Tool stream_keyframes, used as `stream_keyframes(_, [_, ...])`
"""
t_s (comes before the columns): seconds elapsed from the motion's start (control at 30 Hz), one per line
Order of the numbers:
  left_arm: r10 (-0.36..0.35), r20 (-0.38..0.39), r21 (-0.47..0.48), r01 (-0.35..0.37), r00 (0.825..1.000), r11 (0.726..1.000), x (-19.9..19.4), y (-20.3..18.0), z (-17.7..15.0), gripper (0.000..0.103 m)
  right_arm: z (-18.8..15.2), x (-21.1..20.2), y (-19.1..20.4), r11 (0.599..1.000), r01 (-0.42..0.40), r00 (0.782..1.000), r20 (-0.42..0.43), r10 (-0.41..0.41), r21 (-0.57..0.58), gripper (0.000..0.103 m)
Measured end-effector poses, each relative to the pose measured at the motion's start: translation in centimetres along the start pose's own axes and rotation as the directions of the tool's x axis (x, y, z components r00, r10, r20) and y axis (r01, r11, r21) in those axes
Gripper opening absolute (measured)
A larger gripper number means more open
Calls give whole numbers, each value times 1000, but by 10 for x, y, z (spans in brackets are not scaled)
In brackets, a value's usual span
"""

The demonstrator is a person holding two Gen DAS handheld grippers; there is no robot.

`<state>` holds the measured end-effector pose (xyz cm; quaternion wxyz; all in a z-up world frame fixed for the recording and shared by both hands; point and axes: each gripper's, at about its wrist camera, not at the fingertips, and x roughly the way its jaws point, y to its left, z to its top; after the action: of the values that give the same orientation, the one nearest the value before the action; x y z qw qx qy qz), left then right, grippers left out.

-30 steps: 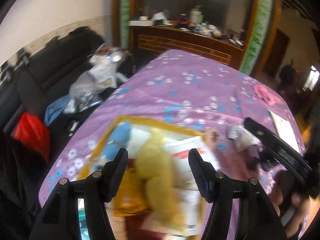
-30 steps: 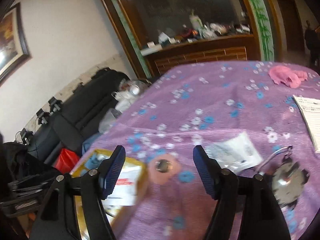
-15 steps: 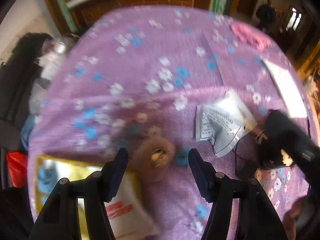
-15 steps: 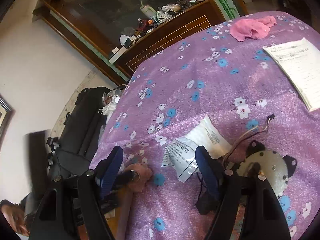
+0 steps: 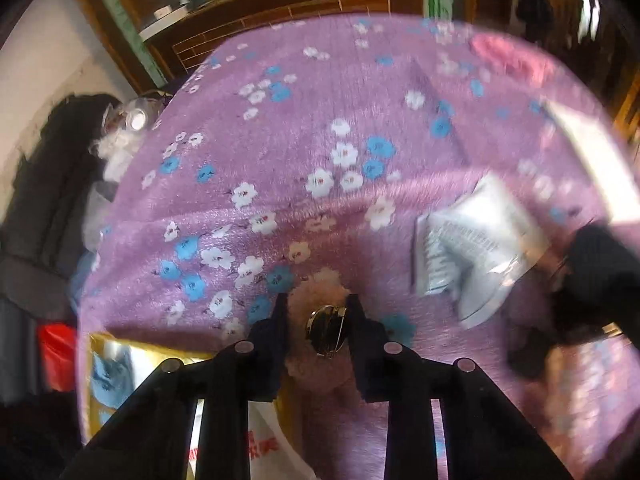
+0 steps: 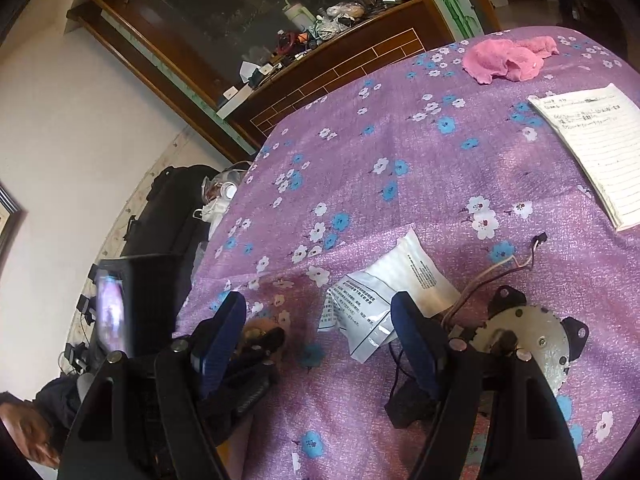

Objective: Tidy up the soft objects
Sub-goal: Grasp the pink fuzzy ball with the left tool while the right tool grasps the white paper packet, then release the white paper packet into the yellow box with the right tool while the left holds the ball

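A fluffy pink pom-pom with a gold metal clasp lies on the purple flowered cloth. My left gripper has its fingers closed in on both sides of it. In the right wrist view the left gripper's fingertips pinch the pom-pom. My right gripper is open and empty above the cloth, near a white printed sachet. A yellow-rimmed box with a blue soft toy and a white bag sits at the lower left. A pink cloth lies far back.
A round metal motor with wires lies at the right front. A lined notepad lies at the right edge. A black sofa with bags stands left of the table. A cluttered wooden sideboard is behind.
My left gripper swung from over the box to the pom-pom and closed its fingers on it. My right gripper rose and tilted, staying open.
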<state>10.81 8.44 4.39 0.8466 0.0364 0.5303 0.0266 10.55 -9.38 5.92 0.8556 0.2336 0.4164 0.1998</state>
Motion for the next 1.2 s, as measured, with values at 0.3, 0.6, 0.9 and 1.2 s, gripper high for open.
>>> stream_keyframes(0.3, [-122,257,-221,181,959,958,-114,57,-55,27,-10,-8,36,982,-67,996,42,76,-179,75])
stream_keyframes(0.6, [-153,323,-373,274,934,886,-134,109,-137,27,-40,48,77,850,324,946,147,-289,-416,74])
stream_keyframes(0.9, [-181,313,-374,296,932,879,-122,110,-155,27,-39,83,51,791,465,882,125,-455,-398,65])
stream_keyframes(1.2, [-175,298,-364,281,938,888,-119,101,-157,27,-38,93,47,753,517,848,123,-516,-408,47])
